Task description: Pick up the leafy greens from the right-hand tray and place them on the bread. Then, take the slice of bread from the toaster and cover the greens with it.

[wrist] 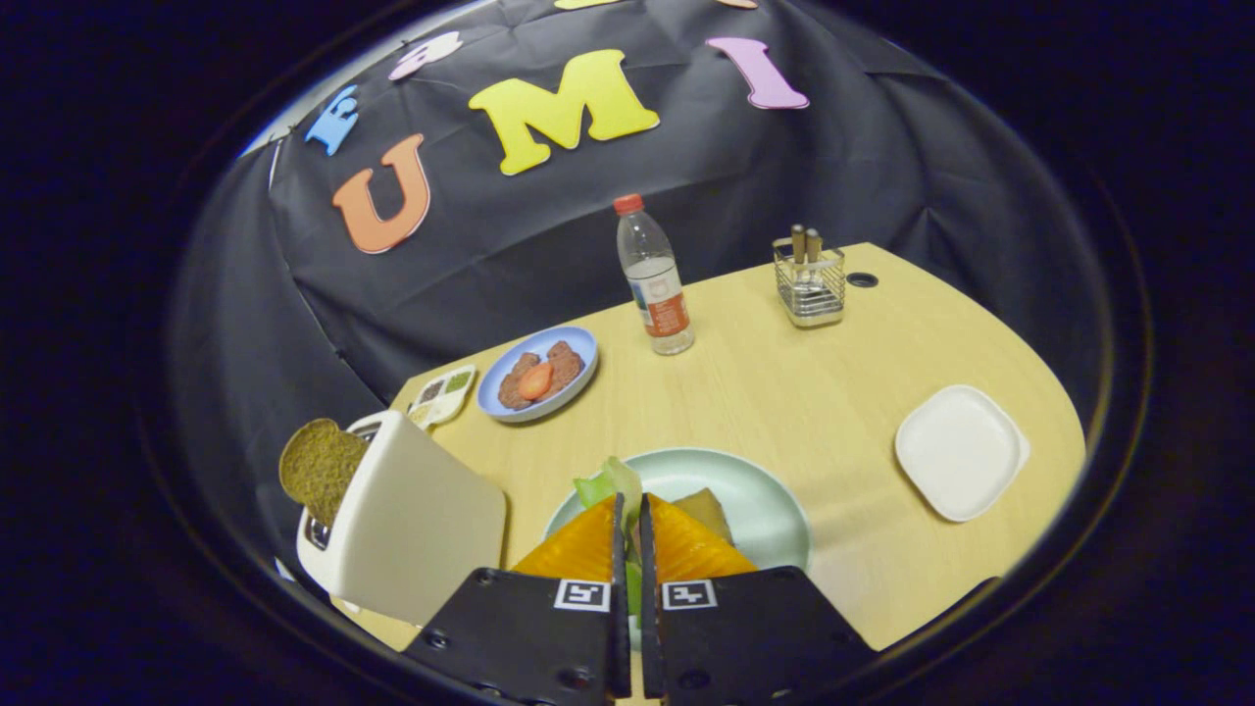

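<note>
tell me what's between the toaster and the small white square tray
In the claw's view, the pale green plate lies between the toaster and the white tray; over it the claw pinches the leafy greens.

We find no word, brand or number that we can read; the label (667, 312) on the water bottle (654, 275) is too small to make out. The only signs we see are two square black-and-white coded markers (582, 594), one on each half of the gripper (632, 502), whose fingers are pressed together on the leafy greens (610, 484).
</note>
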